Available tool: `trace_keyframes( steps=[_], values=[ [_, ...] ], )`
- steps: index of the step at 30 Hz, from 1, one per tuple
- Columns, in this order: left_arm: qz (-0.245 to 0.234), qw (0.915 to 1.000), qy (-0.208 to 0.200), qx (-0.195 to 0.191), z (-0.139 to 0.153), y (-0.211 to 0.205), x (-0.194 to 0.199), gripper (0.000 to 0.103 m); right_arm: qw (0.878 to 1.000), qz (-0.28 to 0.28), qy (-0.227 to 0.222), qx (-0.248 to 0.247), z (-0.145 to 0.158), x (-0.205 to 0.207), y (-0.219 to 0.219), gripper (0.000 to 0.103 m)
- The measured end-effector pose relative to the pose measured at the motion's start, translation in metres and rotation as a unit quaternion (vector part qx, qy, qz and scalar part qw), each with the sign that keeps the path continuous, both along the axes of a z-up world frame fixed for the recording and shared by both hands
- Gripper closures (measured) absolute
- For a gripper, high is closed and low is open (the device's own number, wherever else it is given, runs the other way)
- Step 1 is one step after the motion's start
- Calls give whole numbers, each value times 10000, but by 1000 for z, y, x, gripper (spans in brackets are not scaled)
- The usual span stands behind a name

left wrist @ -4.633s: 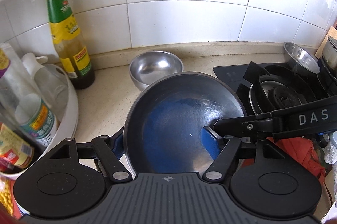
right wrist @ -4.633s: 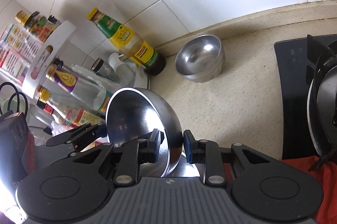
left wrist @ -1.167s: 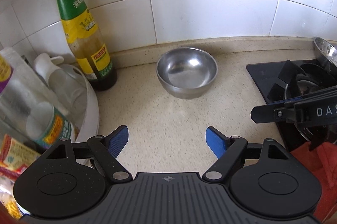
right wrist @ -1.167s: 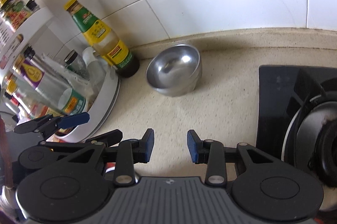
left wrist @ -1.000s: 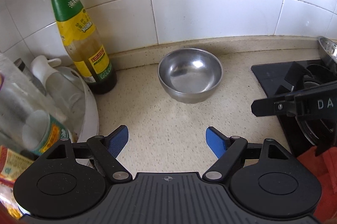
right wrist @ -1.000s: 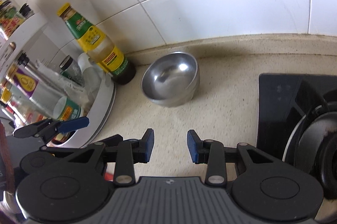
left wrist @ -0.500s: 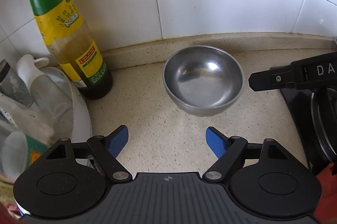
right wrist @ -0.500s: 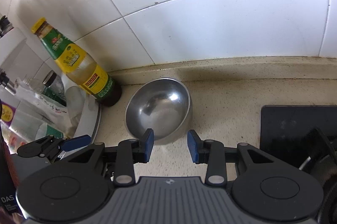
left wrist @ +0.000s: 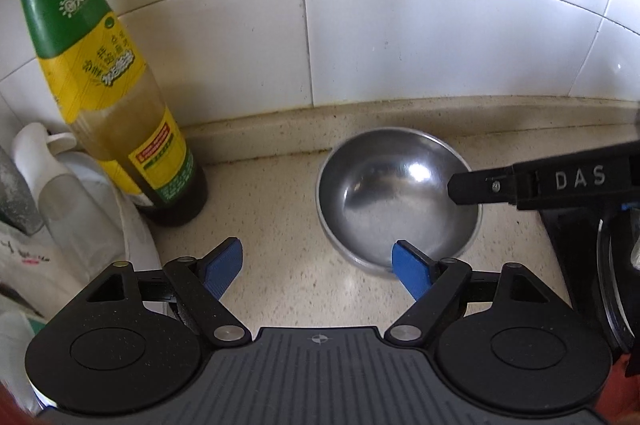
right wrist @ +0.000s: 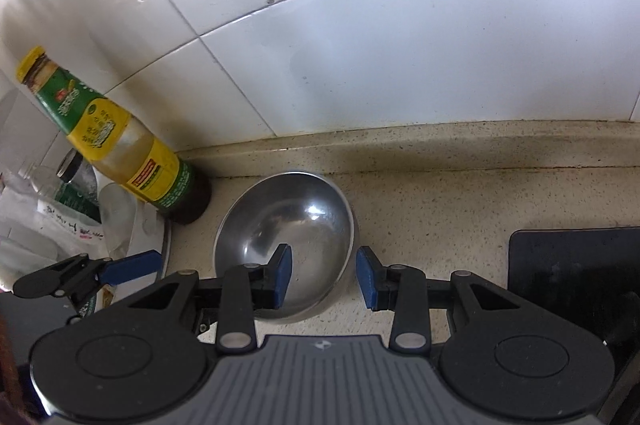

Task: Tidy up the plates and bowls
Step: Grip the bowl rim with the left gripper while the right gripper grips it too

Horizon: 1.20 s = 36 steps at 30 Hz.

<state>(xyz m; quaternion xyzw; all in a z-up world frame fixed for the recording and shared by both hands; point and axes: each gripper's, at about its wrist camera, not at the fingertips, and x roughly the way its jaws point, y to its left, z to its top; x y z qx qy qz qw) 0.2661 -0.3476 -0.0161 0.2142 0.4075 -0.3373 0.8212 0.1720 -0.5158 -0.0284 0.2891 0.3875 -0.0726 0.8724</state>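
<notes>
Right wrist: shiny steel bowl [right wrist: 304, 225] upright, empty; both tools unclosed, nothing gripped.

Polished metal bowl [left wrist: 394, 197], glossy white wall tiles [left wrist: 440, 37], speckled matt stone-look counter [left wrist: 276, 221], glass bottle [left wrist: 116, 97] with paper label.
</notes>
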Motion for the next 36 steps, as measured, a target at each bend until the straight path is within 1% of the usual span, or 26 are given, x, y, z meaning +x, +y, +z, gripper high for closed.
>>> trace_keyframes(
  steps=[6, 10, 17, 20, 21, 25, 34, 36],
  values=[
    [49, 9999, 116, -34, -6, -13, 14, 17, 10000, 6, 87, 47, -9, 11, -4, 67],
    [106, 9996, 252, 71, -18, -22, 25, 20, 9998, 53, 166, 88, -16, 18, -5, 67],
    [87, 9991, 369, 191, -35, -30, 32, 23, 9996, 135, 225, 92, -24, 24, -7, 67],
    [89, 9991, 372, 187, -38, -32, 31, 28, 9992, 148, 289, 223, -29, 25, -9, 70],
    [90, 9991, 383, 176, -39, -32, 32, 31, 9991, 147, 305, 242, -31, 24, -9, 72],
    [19, 9989, 463, 80, -39, -30, 31, 38, 9985, 149, 365, 378, -38, 24, -10, 73],
    [-61, 9993, 363, 50, -40, -31, 25, 43, 9969, 91, 347, 693, -46, 20, -13, 74],
    [-158, 9988, 460, 13, -39, -34, 21, 44, 9962, 54, 307, 817, -46, 18, -14, 75]
  ],
)
